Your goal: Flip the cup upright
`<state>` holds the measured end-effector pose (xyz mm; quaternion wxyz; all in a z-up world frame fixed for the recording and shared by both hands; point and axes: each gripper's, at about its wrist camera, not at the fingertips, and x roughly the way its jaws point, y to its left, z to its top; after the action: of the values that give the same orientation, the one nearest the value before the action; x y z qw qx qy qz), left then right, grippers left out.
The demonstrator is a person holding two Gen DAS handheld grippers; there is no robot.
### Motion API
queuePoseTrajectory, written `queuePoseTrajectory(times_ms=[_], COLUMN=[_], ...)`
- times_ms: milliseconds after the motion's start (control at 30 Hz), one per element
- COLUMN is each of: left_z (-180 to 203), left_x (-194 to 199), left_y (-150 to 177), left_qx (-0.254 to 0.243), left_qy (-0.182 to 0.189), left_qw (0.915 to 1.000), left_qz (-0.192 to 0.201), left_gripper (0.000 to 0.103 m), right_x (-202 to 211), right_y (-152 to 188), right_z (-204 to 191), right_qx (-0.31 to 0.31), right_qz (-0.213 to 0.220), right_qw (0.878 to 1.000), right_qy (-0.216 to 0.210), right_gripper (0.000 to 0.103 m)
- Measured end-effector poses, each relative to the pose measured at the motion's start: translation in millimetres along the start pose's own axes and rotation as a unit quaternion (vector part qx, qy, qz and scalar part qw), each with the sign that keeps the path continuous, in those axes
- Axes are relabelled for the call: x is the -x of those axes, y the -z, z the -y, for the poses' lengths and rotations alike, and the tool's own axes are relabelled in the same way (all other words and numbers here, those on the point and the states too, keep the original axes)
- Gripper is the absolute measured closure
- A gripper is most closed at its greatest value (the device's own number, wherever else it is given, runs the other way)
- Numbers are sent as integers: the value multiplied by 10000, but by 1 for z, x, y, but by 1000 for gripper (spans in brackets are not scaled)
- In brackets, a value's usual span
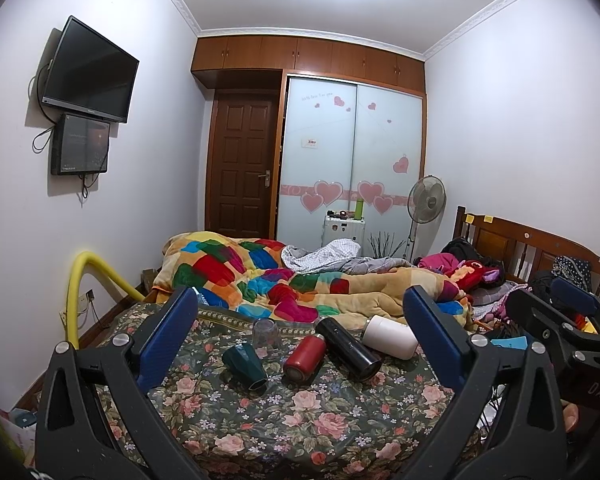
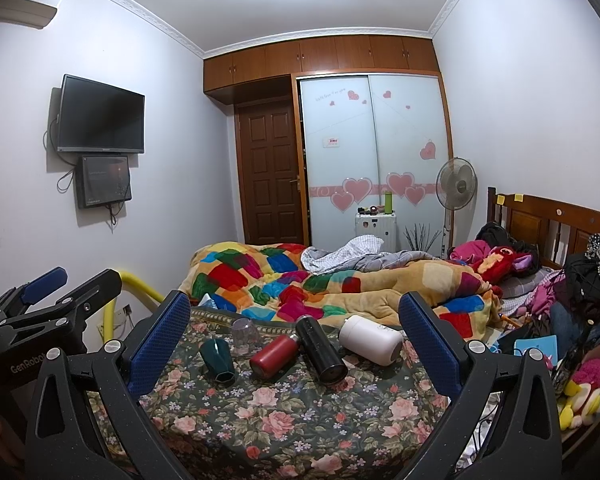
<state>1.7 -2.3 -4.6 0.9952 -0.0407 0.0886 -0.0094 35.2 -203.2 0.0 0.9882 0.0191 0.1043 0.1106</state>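
Note:
A dark green faceted cup (image 1: 245,366) lies on its side on the floral bed cover (image 1: 292,420); it also shows in the right wrist view (image 2: 218,359). A clear glass (image 1: 266,334) stands upside down behind it, also in the right wrist view (image 2: 245,335). A red bottle (image 1: 303,357), a black flask (image 1: 348,347) and a white flask (image 1: 390,337) lie on their sides. My left gripper (image 1: 300,332) is open and empty, held back above the cover. My right gripper (image 2: 296,332) is open and empty too, beside the left one (image 2: 44,304).
A colourful patchwork quilt (image 1: 284,280) is heaped behind the cups. Clothes and plush toys (image 2: 572,320) pile at the right by the wooden headboard (image 2: 548,220). A yellow padded rail (image 1: 84,280) stands at the bed's left edge. The right gripper's body (image 1: 564,328) sits at the right.

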Motion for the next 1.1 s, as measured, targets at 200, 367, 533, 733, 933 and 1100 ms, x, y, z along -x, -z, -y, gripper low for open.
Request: queuePoseTrajectory(times_ms=[200,367,533,733,933,1100], left_z=[-1,-3,-8,-21,-44,-68], left_x=[0,-3,-18,-60,-129,-210], left_y=[1,1,2,17,56,109], left_qx=[-4,15,49,118,285,384], left_qy=[-3,-2,-45,-264,-472,-710], left_qw=[10000,10000,9998,9977,9868,9647], left_qz=[1,-27,-162,-616,-1522,-2507], left_gripper=[0,0,0,0,0,0], right_x=[-1,-6,-17,-43,-87,-125], right_y=[2,4,3,11,31,54], right_z=[0,-1,2,8,23,36], right_qx=[-9,0,-35,-94,-201,-273], right_qz=[-30,-91,-188,-474,-1034,-1579], right_qw=[10000,10000,9998,9988,9942,9864], right_qy=[-13,-12,-7,60,214,364], right_gripper=[0,0,0,0,0,0])
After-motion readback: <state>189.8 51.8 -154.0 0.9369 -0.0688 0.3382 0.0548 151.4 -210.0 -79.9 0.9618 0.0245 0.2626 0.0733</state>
